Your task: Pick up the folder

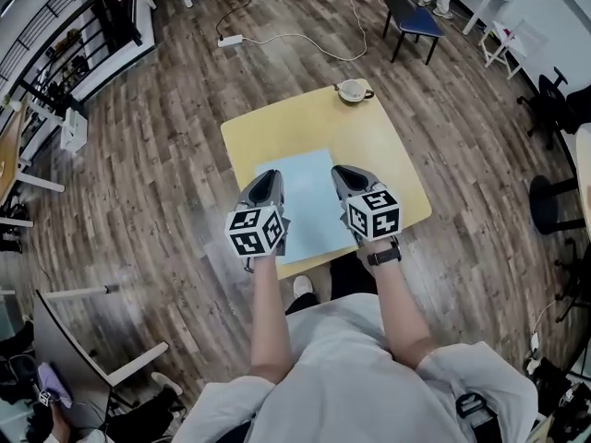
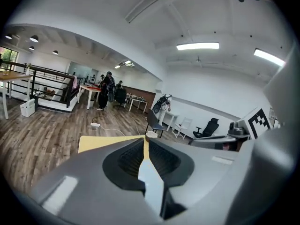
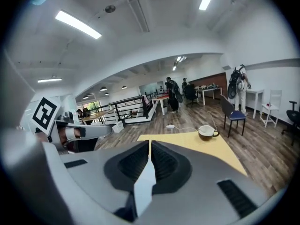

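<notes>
A pale blue folder (image 1: pixel 309 201) lies flat on the small yellow table (image 1: pixel 369 137), reaching its near edge. My left gripper (image 1: pixel 271 179) hovers above the folder's left side and my right gripper (image 1: pixel 342 174) above its right side, both pointing away from me. Both are shut with nothing between the jaws. In the left gripper view the left gripper (image 2: pixel 145 142) has its jaws meeting, with the folder (image 2: pixel 151 182) showing as a blue sliver below them. The right gripper view shows the right gripper (image 3: pixel 149 146) likewise shut over the folder (image 3: pixel 144 185).
A cup on a saucer (image 1: pixel 352 89) stands at the table's far edge. A dark chair (image 1: pixel 409 17) and a power strip with cable (image 1: pixel 231 40) are on the wooden floor beyond. White desks, a railing and people stand farther off.
</notes>
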Tool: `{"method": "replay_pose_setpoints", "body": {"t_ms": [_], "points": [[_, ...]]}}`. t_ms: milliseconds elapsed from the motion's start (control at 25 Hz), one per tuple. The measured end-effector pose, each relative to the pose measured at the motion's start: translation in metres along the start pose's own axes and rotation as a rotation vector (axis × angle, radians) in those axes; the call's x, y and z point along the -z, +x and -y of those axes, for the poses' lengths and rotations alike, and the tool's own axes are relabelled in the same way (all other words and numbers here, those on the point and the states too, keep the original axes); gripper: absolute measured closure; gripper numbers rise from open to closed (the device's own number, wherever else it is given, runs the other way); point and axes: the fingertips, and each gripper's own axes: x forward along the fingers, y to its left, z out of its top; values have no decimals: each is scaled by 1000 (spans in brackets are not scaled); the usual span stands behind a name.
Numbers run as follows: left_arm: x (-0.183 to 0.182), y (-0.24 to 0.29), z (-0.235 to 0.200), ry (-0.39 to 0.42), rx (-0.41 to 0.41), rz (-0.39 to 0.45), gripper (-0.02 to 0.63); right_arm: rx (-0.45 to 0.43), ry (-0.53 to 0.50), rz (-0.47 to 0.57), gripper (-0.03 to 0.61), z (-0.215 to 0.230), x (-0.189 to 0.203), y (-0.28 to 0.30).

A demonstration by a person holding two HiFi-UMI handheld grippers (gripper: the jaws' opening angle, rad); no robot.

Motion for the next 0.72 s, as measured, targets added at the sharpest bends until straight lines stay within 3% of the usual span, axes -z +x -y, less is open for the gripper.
{"method": "replay_pose_setpoints", "body": {"t_ms": [200, 480, 520, 600, 720], "points": [[41, 17, -25, -82, -38, -98, 580, -10, 61, -107, 563, 25, 42, 24], [96, 29, -61, -124, -141, -245, 522, -48, 178, -195, 561, 45, 91, 52], [106, 30, -64, -142, -151, -273, 510, -54, 198, -210, 549, 47, 99, 57], [124, 35, -69, -191, -155, -324, 465, -60, 231, -249, 382, 51, 115, 66], [144, 38, -78, -259, -174, -364, 374, -67, 279, -279, 344, 53, 135, 75]]}}
